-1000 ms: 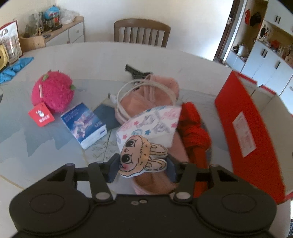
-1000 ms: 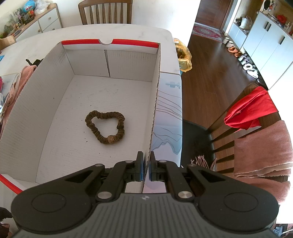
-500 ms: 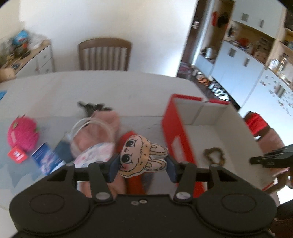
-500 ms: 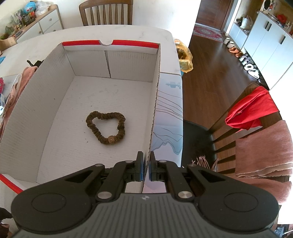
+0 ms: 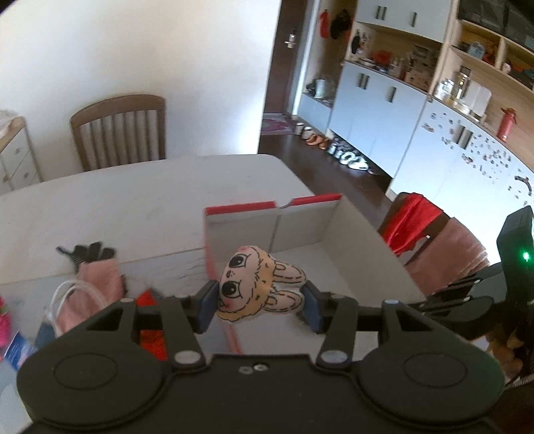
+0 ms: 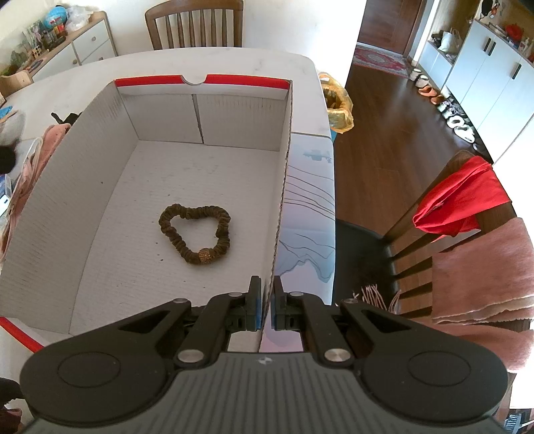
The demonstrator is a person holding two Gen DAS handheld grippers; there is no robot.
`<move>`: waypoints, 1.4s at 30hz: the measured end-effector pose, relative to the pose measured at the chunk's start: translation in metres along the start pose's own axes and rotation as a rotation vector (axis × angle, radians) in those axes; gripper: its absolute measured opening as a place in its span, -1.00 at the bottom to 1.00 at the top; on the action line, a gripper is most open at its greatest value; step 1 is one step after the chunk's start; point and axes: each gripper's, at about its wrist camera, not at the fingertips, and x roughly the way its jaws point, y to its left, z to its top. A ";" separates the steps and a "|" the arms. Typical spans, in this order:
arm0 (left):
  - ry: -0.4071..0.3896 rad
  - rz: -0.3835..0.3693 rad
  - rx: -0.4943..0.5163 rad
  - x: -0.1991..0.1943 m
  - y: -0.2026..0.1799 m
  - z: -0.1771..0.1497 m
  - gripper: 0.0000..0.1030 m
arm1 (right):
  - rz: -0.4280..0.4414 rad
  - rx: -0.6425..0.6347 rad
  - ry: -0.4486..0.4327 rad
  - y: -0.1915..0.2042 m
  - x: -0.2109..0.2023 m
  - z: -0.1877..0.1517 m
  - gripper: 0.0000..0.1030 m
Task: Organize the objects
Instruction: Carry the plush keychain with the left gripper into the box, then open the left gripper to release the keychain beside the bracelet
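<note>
No readable labels anywhere. Left gripper [image 5: 260, 302] is pinching a bunny plush [image 5: 258, 288]; right gripper [image 6: 266, 305] is clamped on the cardboard box [image 6: 100, 160] wall.

Scrunchie [image 6: 195, 233] in the box [image 6: 76, 173] on the table [image 6: 233, 60] — chair [image 6: 197, 23] behind.

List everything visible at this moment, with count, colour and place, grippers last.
bunny plush: 1, tan, between the left gripper's pads, above the box edge
box: 1, white inside, red rim, on the table
scrunchie: 1, brown, on the box floor
table: 1, pale
chairs: 2, wooden, one draped in red and pink cloth
pink cloth: 1, left of the box
left gripper: shut on the plush
right gripper: shut on the box's right wall
</note>
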 end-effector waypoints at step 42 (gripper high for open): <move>0.368 0.080 0.219 0.181 -0.054 0.003 -0.01 | 0.014 -0.002 0.002 -0.002 0.002 0.003 -0.91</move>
